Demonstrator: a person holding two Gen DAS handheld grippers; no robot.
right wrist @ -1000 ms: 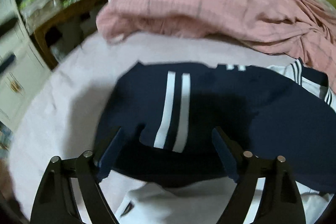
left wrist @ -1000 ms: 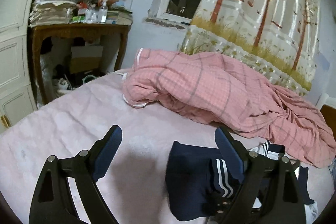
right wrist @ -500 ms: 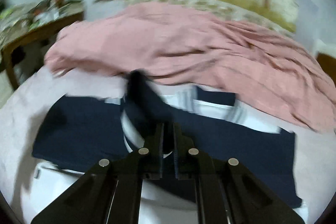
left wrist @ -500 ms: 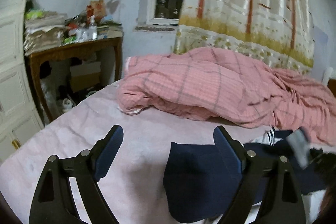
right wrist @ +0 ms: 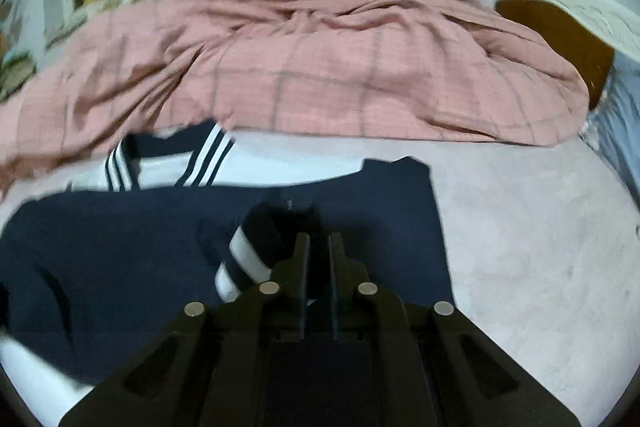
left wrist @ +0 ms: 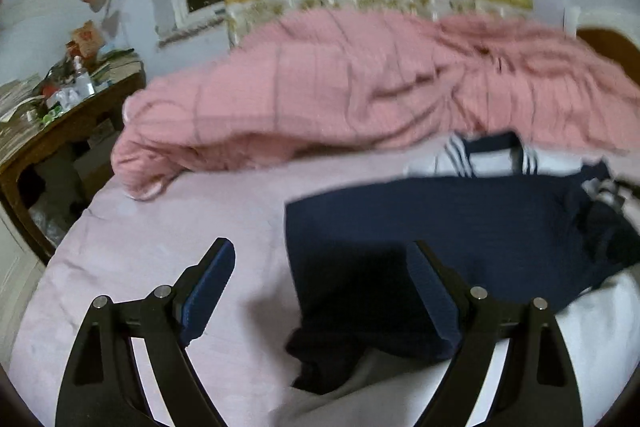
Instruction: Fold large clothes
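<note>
Navy-and-white top [right wrist: 120, 239] lies spread on the bed [right wrist: 540, 227], just in front of the pink plaid duvet [right wrist: 320, 67]. Right hand-held gripper [right wrist: 319, 247] is clamped on a bunched bit of its navy fabric w/ a white stripe. Left hand-held gripper [left wrist: 320, 287] hangs wide apart, nothing in it, over the garment's left edge. Looks light, soft, floppy; it'll sag, so prob. best pinched at hem or corners, not mid-panel.

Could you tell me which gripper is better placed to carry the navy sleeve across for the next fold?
The right gripper: it is already shut on the navy garment. The left gripper hangs open, gripping nothing.
</note>
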